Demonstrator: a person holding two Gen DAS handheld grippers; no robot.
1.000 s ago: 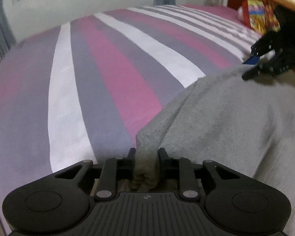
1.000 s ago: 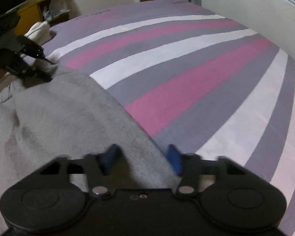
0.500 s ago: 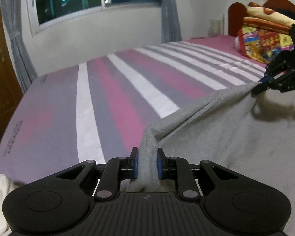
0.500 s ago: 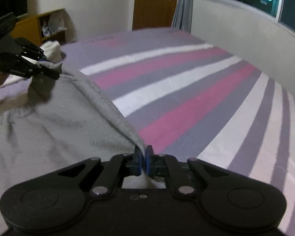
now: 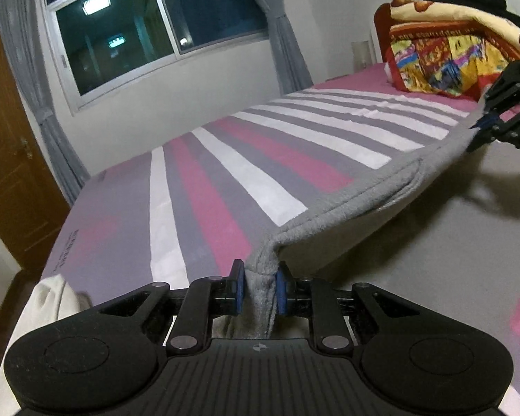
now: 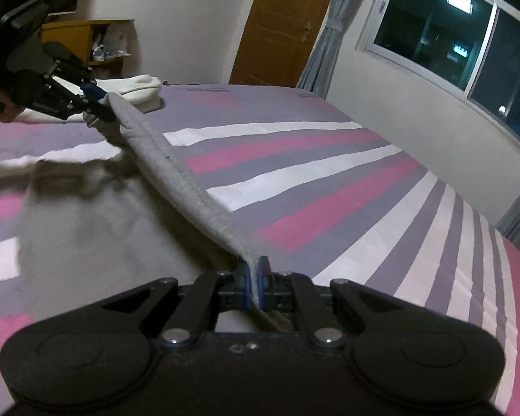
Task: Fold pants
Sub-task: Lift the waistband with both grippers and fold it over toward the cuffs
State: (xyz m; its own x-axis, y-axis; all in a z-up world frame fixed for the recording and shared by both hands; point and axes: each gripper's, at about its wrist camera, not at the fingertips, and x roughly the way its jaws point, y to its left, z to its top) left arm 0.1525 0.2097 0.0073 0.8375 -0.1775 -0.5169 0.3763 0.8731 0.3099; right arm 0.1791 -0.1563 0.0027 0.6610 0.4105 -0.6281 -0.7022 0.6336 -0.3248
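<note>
Both grippers' fingers (image 5: 240, 289) pinching pants (image 5: 350, 204)

Left hand-held gripper (image 5: 259, 286) clamped tight, right hand-held gripper (image 6: 255, 286) clamped too — both raised, apart

no legible txt; print on bedsheet (image 5: 66, 254) edge too blurry

left wrist: low, faces headboard | right wrist: faces door | shared: bed (image 5: 225, 187)
</note>
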